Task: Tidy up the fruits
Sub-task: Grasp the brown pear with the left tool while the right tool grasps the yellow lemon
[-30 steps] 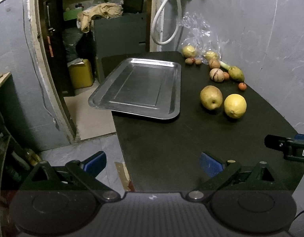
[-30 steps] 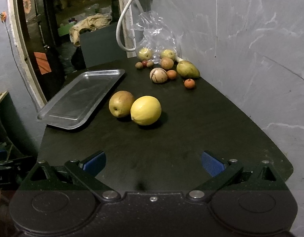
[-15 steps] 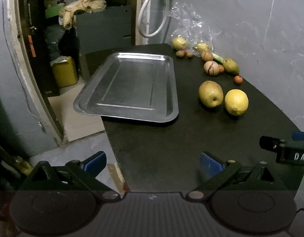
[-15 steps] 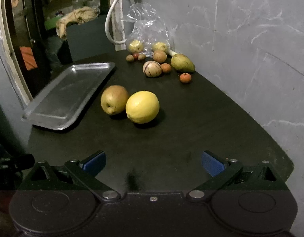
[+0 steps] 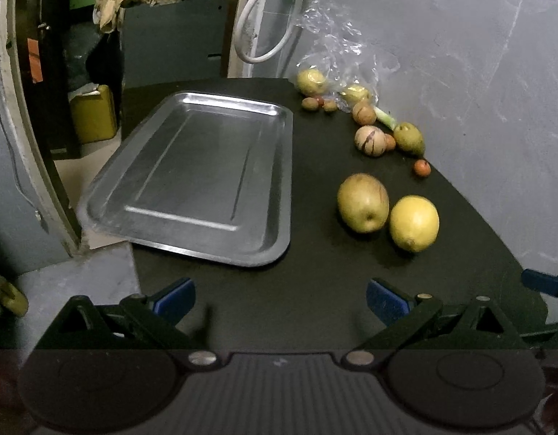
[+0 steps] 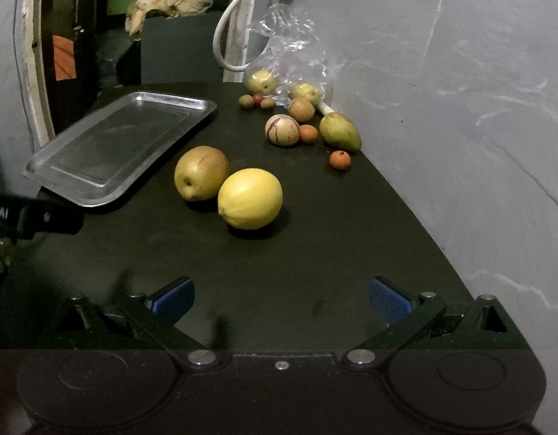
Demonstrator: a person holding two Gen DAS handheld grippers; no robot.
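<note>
Hovering short of the table (image 6: 315, 253): both grippers' jaws wide, empty. Lemon (image 6: 250, 198) dead ahead of right gripper (image 6: 282, 299), long axis crosswise, touching pear (image 6: 201, 173); tray (image 5: 192, 181) bare, left.

White hose (image 5: 259, 18) loops on grey wall (image 5: 460, 54) (yellow canister (image 5: 94, 114) below).

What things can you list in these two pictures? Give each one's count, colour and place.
Rectangular metal tray: one, silver, empty, table's left side.
Round yellow lemon: one, mid-table.
Yellow-brown pear: one, touching the lemon's left.
Green pear: one, by the wall.
Striped cream round fruit: one, left of the green pear.
Clear plastic bag: one, far corner.
Black table: one.
Left gripper: open.
Right gripper: open.
</note>
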